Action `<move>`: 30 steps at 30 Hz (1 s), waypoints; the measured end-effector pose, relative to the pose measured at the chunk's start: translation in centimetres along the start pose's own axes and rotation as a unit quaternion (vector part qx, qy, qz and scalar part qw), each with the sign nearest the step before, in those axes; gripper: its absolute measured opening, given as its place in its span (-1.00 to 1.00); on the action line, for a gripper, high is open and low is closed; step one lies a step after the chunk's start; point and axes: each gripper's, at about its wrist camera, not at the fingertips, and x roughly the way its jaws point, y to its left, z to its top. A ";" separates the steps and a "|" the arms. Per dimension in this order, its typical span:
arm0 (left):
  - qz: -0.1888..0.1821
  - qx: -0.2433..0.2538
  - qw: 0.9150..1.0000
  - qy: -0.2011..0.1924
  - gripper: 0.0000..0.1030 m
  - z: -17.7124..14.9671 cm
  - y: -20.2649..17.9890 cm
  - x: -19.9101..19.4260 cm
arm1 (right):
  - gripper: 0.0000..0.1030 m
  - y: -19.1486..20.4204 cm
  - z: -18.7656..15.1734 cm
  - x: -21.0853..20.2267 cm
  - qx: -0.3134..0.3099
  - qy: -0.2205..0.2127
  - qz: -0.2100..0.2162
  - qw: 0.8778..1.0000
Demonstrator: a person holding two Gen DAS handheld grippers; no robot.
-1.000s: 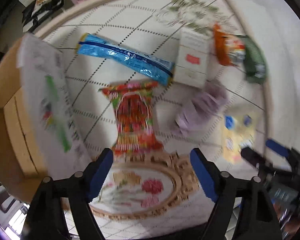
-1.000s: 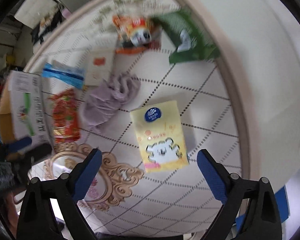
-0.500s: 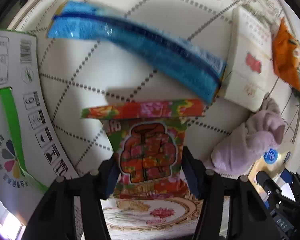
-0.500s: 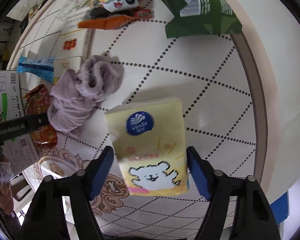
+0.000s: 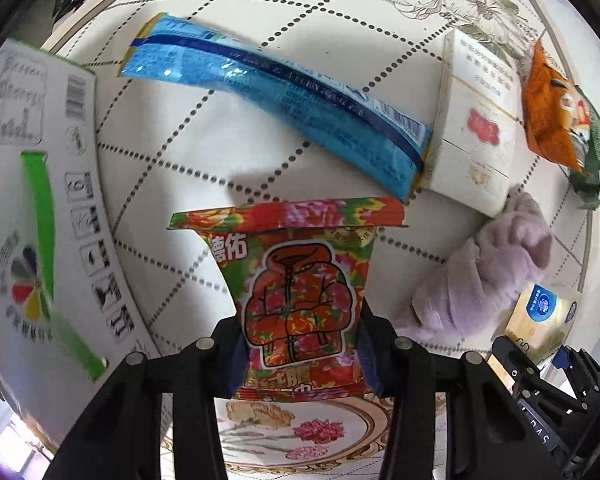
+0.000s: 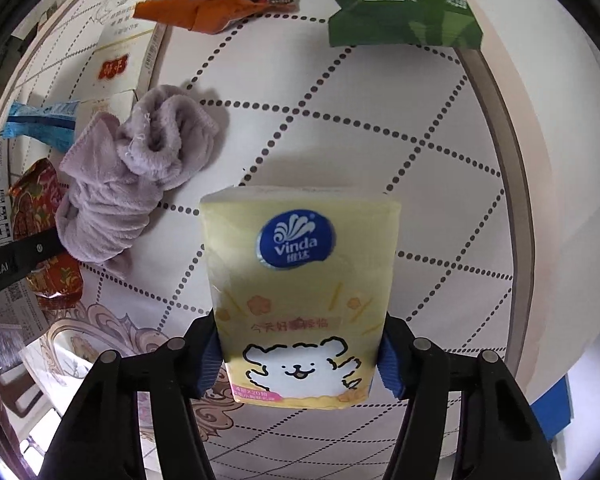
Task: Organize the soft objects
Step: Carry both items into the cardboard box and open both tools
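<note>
My left gripper (image 5: 300, 356) is shut on the lower part of a red floral wipes pack (image 5: 300, 288), its jaws pressed on both sides. My right gripper (image 6: 300, 364) is shut on a yellow Vinda tissue pack (image 6: 300, 280) with a white bear print. A crumpled lilac towel (image 5: 480, 280) lies between the two packs; it also shows in the right wrist view (image 6: 128, 188). The yellow pack (image 5: 540, 316) shows at the right of the left wrist view, and the red pack (image 6: 40, 240) at the left of the right wrist view.
A long blue pack (image 5: 276, 104), a cream box (image 5: 476, 128), an orange snack bag (image 5: 556, 116) and a green bag (image 6: 404, 4) lie on the patterned round table (image 5: 300, 12). A white cardboard box (image 5: 32, 200) with a green stripe stands at the left.
Both grippers moved down and forward onto their packs and closed: the left on the red floral pack, the right on the yellow tissue pack.
</note>
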 end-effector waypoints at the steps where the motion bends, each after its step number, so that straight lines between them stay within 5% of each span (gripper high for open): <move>1: -0.006 -0.001 1.000 -0.007 -0.20 -0.8 -0.2 -0.7 | 0.26 -0.1 -0.4 -0.5 0.000 -0.003 0.003 1.000; 10: -0.117 -0.018 0.991 -0.061 -0.20 -12.3 -0.6 -6.8 | 0.26 -0.2 -5.0 -3.6 -0.025 -0.039 0.053 0.998; 16: -0.139 -0.036 0.981 -0.132 -0.20 -17.4 3.4 -14.3 | 0.26 2.2 -7.1 -8.5 -0.065 -0.061 0.099 0.991; 25: -0.121 -0.072 0.967 -0.213 -0.20 -17.3 16.2 -25.0 | 0.26 15.4 -7.9 -18.4 -0.178 -0.106 0.152 0.967; 30: -0.115 -0.107 0.967 -0.200 -0.20 -14.4 23.6 -23.5 | 0.26 25.1 -6.4 -19.4 -0.218 -0.117 0.126 0.961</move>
